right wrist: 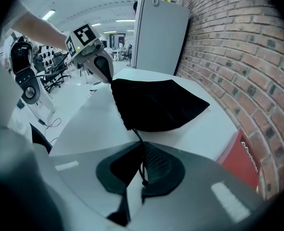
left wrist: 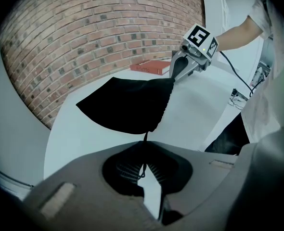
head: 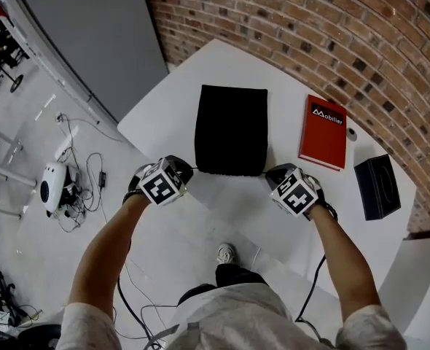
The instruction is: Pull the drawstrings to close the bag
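A flat black drawstring bag (head: 232,128) lies on the white table (head: 222,210), its gathered mouth edge toward me. My left gripper (head: 187,170) sits at the bag's near left corner, shut on the left drawstring (left wrist: 143,154). That cord runs taut from the bag (left wrist: 127,102) into the closed jaws. At the near right corner my right gripper (head: 272,174) is shut on the right drawstring (right wrist: 142,161), which leads out of the bag (right wrist: 156,102). Each gripper view shows the opposite gripper across the bag: the right one (left wrist: 176,76), the left one (right wrist: 108,78).
A red book (head: 323,132) lies right of the bag near the brick wall (head: 331,35), with a black box (head: 377,186) further right. The table's near edge runs just below both grippers. Cables and a white device (head: 55,184) lie on the floor at left.
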`<move>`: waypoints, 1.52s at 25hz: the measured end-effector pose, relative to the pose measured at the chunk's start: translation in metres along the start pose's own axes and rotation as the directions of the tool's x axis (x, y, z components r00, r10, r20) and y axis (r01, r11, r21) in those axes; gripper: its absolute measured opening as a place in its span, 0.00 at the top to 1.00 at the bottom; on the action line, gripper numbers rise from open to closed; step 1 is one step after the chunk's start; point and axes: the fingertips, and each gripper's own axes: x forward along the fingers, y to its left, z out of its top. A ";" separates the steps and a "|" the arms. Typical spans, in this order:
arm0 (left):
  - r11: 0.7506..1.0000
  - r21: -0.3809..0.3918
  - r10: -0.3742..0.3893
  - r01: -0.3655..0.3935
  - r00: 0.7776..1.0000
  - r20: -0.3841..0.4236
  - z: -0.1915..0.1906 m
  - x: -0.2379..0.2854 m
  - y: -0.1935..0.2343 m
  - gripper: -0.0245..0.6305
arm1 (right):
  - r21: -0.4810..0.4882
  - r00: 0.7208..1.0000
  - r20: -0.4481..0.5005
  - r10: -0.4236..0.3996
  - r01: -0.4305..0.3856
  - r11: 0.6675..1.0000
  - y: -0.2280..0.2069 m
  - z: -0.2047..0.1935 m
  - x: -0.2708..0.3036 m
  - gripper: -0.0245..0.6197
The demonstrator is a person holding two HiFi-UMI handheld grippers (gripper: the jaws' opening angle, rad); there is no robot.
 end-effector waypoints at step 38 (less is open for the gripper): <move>0.953 -0.179 0.295 -0.244 0.881 0.370 0.117 -0.138 0.090 0.94 | 0.082 0.909 0.251 -0.333 0.323 0.943 -0.081 0.121 -0.114 0.96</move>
